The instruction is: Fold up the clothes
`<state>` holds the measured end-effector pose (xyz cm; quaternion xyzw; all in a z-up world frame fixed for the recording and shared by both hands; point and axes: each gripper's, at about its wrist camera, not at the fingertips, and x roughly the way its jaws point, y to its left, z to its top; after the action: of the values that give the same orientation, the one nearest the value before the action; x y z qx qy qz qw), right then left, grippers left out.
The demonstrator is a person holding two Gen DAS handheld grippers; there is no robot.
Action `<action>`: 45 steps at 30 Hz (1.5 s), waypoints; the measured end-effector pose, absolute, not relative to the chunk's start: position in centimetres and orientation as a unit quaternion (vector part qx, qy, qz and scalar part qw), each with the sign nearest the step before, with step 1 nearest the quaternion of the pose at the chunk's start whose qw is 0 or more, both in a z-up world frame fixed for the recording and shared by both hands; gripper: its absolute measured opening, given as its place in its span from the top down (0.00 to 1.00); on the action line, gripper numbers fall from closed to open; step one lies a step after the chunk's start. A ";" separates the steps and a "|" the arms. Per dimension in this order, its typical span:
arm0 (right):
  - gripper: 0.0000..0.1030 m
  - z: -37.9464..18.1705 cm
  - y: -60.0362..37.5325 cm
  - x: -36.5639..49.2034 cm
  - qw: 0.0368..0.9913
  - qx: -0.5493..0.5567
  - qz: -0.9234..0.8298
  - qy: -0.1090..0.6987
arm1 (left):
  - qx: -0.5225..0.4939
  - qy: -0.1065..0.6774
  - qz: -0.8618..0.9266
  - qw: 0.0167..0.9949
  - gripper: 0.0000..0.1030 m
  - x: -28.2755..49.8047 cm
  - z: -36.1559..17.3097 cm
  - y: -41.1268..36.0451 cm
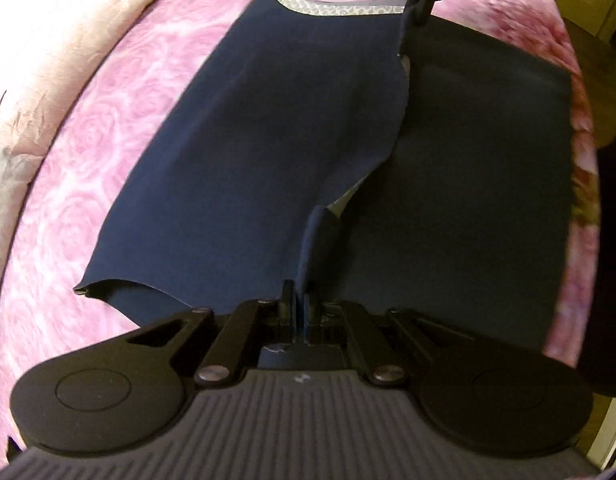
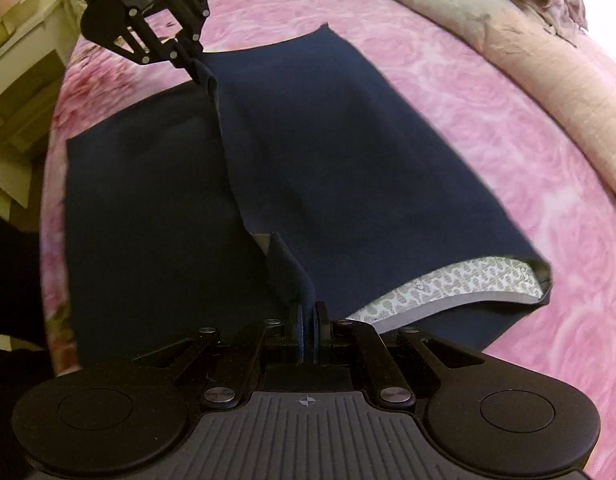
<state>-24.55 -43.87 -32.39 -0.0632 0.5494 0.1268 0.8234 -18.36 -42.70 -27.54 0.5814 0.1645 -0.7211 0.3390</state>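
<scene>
A navy garment (image 1: 267, 140) with a grey-and-white patterned waistband lining (image 1: 336, 9) lies on a pink rose bedspread (image 1: 107, 140). One half is lifted along a raised edge that runs between the two grippers. My left gripper (image 1: 301, 296) is shut on the near end of that edge. My right gripper (image 1: 422, 0) pinches the far end. In the right wrist view the right gripper (image 2: 308, 312) is shut on a navy fold, next to the waistband lining (image 2: 468, 284). The left gripper (image 2: 195, 64) holds the garment (image 2: 348, 160) at the upper left.
A rumpled beige quilt (image 2: 508, 40) lies along the bed's far side, also in the left wrist view (image 1: 67, 40). Cream shelving (image 2: 19, 60) stands beyond the bed's edge. A person's dark clothing (image 1: 612, 240) is at the bedside. Pink bedspread (image 2: 468, 120) shows around the garment.
</scene>
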 end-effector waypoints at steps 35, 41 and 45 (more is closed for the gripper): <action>0.98 -34.9 -27.0 -37.8 0.822 -0.116 0.068 0.554 | 0.582 0.042 -0.721 0.373 1.00 -21.8 -31.3 -22.1; 0.98 -37.6 -26.6 -39.9 0.834 -0.132 0.063 0.532 | 0.593 0.001 -0.701 0.395 1.00 -22.6 -34.4 -20.6; 0.98 -39.8 -25.9 -40.9 0.849 -0.154 0.051 0.502 | 0.583 -0.029 -0.688 0.431 1.00 -23.1 -35.4 -19.2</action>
<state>-40.89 -25.90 -39.81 -0.1537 0.5024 0.0510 0.8493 -23.07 -19.24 -35.42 0.5834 -0.0289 -0.6877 0.4312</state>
